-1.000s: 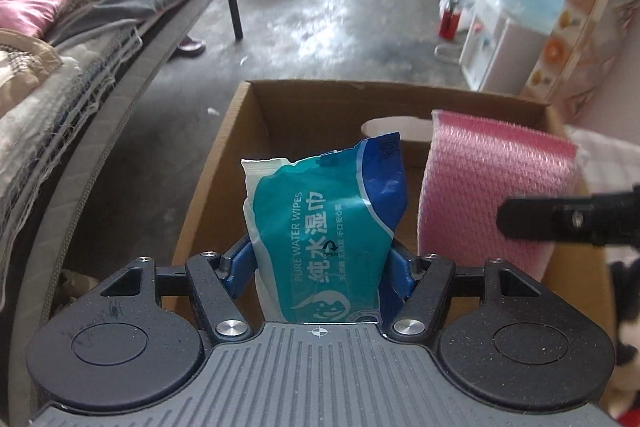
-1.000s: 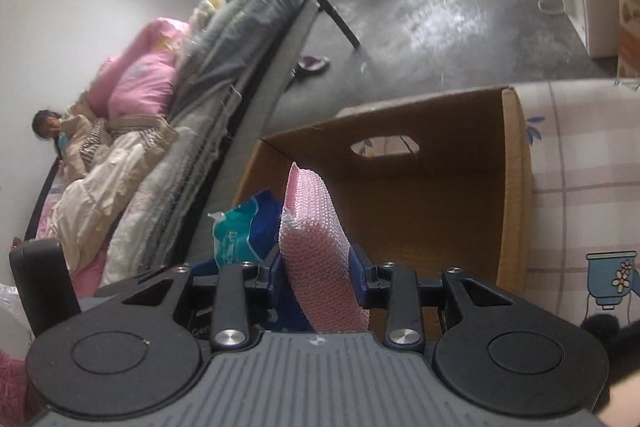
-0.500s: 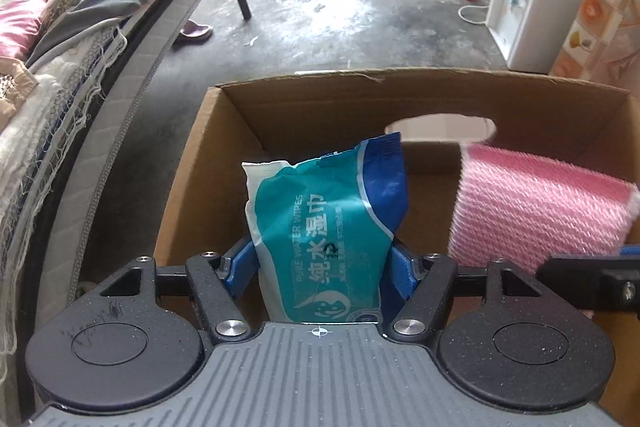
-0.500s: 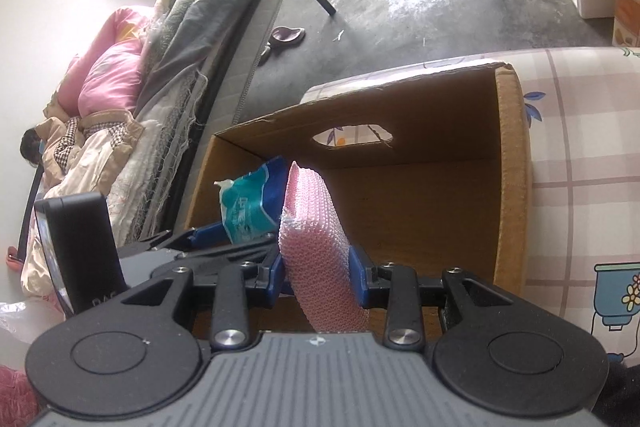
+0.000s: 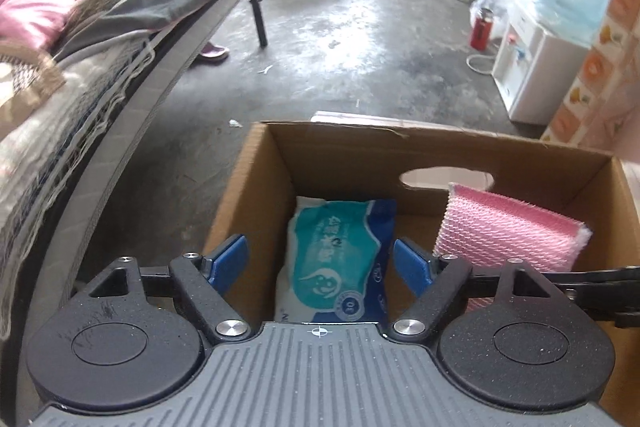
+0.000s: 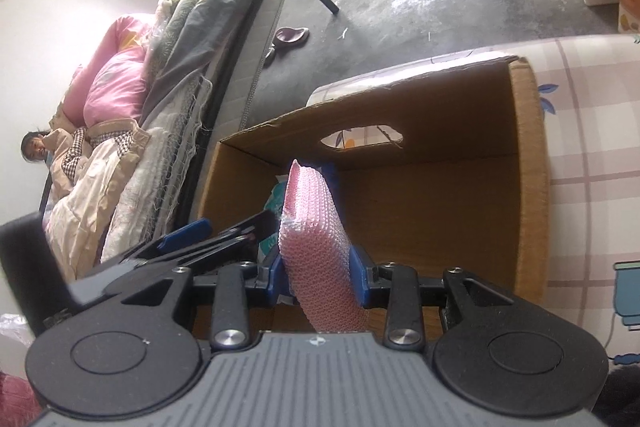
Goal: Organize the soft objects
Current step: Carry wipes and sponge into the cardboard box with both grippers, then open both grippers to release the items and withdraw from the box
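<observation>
A teal and blue wet-wipes pack (image 5: 340, 259) lies inside the open cardboard box (image 5: 256, 163), against its left side. My left gripper (image 5: 320, 259) is open above it, its blue pads apart and touching nothing. My right gripper (image 6: 318, 277) is shut on a pink textured sponge (image 6: 316, 239) and holds it upright over the inside of the box (image 6: 528, 187). The sponge also shows in the left wrist view (image 5: 508, 231), right of the pack. A little of the pack shows behind the sponge in the right wrist view (image 6: 274, 203).
The box stands on a table with a checked cloth (image 6: 592, 155). A bed piled with bedding (image 5: 80, 67) runs along the left. A person (image 6: 36, 151) sits at the far left. A water dispenser (image 5: 532, 75) stands at the right on the concrete floor.
My left gripper has opened and let go of the wipes pack, which now lies in the box. My right gripper has lowered the sponge further into the box.
</observation>
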Motion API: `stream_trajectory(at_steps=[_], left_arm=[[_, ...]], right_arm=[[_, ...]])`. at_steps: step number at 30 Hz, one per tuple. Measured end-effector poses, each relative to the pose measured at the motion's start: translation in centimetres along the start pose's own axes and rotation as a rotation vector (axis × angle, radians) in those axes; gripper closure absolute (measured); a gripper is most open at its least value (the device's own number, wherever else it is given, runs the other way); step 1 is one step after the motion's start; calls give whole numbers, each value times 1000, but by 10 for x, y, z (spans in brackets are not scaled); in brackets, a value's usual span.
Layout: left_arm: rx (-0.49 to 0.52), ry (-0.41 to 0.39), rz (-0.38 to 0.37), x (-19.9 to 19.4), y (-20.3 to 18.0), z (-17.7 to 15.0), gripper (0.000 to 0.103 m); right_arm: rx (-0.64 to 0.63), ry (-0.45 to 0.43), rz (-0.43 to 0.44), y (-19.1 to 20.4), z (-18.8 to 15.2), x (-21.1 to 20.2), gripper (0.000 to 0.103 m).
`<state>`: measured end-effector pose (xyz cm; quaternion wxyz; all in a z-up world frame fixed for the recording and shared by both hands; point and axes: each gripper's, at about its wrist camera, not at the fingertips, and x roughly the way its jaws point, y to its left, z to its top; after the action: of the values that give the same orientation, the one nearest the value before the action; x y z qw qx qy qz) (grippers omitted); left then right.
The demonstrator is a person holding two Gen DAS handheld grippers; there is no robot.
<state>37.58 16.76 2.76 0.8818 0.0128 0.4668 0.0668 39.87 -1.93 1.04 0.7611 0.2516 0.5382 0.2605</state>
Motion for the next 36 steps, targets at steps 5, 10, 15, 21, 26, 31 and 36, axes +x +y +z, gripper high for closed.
stream_trajectory(at_steps=[5,10,15,21,26,31,36], left_arm=[[-49,1,-14,-3,11,2,22],[-49,-15,3,-8,9,0,22],[-61,-24,-12,-10,13,-1,22],[-67,-37,-10,-13,14,-2,22],[-83,-38,-34,-15,17,-3,22],[-98,-58,-66,-28,19,-7,21],[-85,-79,-109,-56,11,-19,20]], right_arm=[[18,34,-36,2,7,24,63],[17,17,-83,3,7,32,50],[-1,-16,-103,5,6,24,34],[17,-39,-113,4,8,21,28],[13,-60,-47,3,7,10,28],[-12,-120,51,3,-4,-30,28],[-67,-186,152,5,-33,-94,28]])
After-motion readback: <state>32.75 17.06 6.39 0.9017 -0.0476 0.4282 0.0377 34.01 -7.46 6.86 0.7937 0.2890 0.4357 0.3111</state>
